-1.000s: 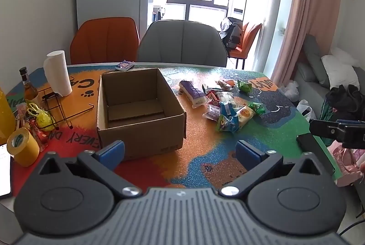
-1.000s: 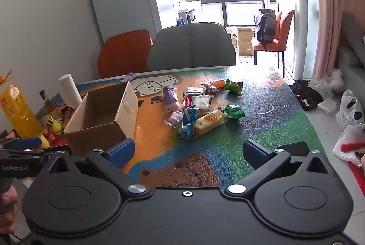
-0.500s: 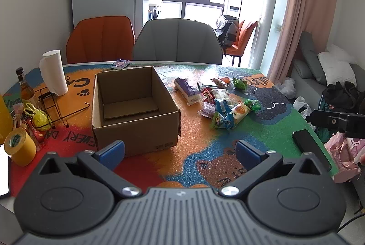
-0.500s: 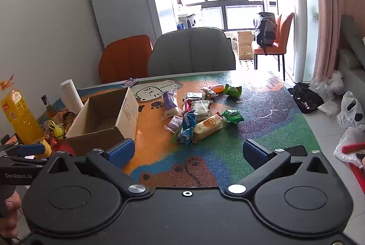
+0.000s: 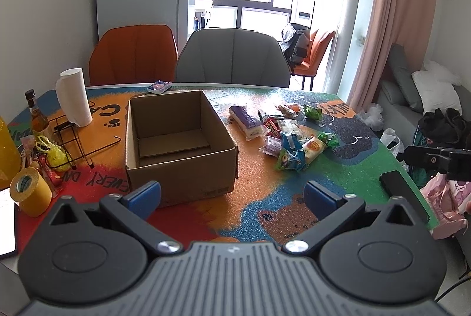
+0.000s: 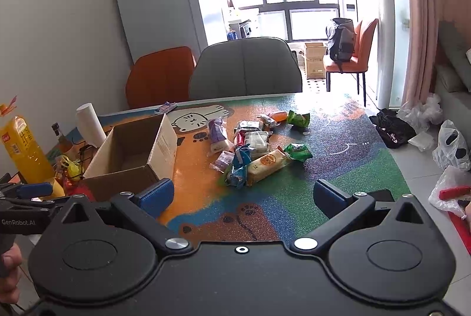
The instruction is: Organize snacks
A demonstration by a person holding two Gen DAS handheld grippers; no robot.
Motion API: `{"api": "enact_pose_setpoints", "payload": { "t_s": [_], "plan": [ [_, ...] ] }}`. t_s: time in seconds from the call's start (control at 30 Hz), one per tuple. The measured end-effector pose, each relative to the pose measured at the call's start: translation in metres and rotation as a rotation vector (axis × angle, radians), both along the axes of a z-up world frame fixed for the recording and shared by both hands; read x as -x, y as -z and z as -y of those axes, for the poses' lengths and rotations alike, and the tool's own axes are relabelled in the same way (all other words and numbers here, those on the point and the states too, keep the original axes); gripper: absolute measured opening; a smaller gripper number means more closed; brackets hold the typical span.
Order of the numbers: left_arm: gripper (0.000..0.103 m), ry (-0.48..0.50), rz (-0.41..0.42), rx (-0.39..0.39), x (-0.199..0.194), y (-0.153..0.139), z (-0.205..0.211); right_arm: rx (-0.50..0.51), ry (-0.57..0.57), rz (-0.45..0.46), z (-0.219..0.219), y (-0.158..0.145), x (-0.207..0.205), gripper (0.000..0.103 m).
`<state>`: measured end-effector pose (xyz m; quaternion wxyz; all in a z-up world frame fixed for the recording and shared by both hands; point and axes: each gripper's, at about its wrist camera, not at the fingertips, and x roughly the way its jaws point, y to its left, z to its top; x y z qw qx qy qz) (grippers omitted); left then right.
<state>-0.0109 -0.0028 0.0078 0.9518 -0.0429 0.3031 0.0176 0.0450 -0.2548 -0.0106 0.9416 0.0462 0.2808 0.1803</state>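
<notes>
An open, empty cardboard box (image 5: 176, 139) stands on the colourful table; it also shows in the right wrist view (image 6: 132, 154). To its right lies a heap of snack packets (image 5: 288, 139), which shows in the right wrist view (image 6: 253, 151) too: a purple-white pack (image 5: 245, 121), a yellow biscuit pack (image 6: 266, 164), blue and green bags. My left gripper (image 5: 232, 195) is open and empty above the table's near edge, in front of the box. My right gripper (image 6: 243, 194) is open and empty, short of the heap.
A paper towel roll (image 5: 73, 96), a wire rack (image 5: 73, 139), a bottle (image 5: 35, 116), a yellow tape roll (image 5: 29, 188) and a yellow oil jug (image 6: 23, 148) crowd the left end. A black phone (image 5: 401, 192) lies at the right edge. Grey (image 5: 232, 60) and orange chairs stand behind.
Both grippers have drawn back and risen a little, so the box and snacks look smaller and farther. Jaws stay open. Nothing on the table has moved.
</notes>
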Motion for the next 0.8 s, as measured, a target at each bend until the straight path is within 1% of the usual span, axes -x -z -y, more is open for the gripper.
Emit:
{"api": "enact_pose_setpoints", "payload": {
  "t_s": [0.8],
  "plan": [
    [0.103,-0.009,0.018,0.009,0.0027,-0.0027,-0.0008,-0.002,0.009,-0.008,0.0007,0.0003,-0.0011,0.103]
  ]
}}
